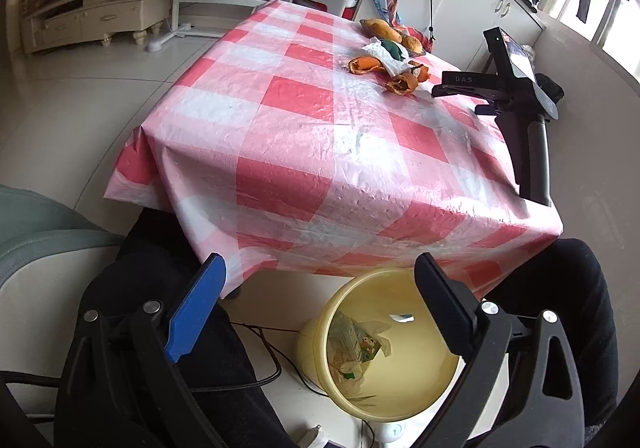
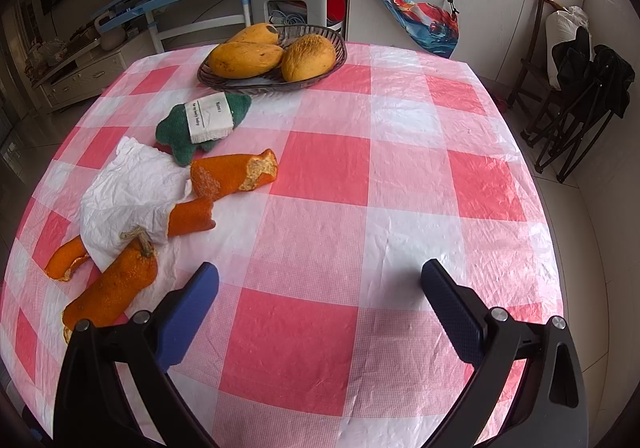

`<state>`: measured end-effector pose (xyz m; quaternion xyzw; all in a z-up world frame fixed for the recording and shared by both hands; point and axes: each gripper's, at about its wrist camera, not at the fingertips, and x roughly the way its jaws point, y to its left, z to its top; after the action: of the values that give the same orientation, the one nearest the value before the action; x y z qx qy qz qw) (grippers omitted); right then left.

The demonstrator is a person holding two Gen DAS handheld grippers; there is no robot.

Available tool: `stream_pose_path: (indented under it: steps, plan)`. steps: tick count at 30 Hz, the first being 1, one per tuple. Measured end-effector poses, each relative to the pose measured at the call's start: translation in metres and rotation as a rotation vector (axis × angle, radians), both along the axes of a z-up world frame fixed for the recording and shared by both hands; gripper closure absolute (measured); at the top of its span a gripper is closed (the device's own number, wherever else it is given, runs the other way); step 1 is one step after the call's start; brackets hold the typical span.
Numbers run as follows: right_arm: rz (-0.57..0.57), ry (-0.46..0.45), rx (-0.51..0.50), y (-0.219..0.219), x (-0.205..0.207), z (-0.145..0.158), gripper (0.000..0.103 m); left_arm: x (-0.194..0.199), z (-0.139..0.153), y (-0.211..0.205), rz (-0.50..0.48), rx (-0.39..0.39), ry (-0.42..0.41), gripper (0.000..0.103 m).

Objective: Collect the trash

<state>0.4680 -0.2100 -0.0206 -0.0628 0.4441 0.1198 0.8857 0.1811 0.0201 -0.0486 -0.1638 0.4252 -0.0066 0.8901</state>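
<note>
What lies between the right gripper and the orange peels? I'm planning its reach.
Only bare checked tablecloth, in the right wrist view. The nearest orange peel lies just left of the open right gripper, partly under the crumpled tissue.

Peels [image 2: 236, 175] and tissue [image 2: 128, 191] lie before the basket [image 2: 216, 81]; bucket [image 1: 404, 400] stands below table [image 1: 312, 151].

Three mangoes [image 2: 272, 53], four orange peels [image 2: 234, 175], one tissue [image 2: 128, 191]

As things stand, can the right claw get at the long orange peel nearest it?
Probably yes: the right claw is open and empty, and the peel lies uncovered on the tablecloth just left of its left finger.
</note>
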Motion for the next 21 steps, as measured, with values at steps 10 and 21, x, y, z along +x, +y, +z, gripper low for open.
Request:
stream_pose_path:
  steps: [10, 21]
  plan:
    - [0.0, 0.0, 0.0, 0.0, 0.0, 0.0, 0.006, 0.005, -0.01, 0.016, 0.045, -0.101, 0.026, 0.011]
    - [0.0, 0.0, 0.0, 0.0, 0.0, 0.0, 0.006, 0.005, -0.009, 0.012, 0.045, -0.083, 0.031, 0.011]
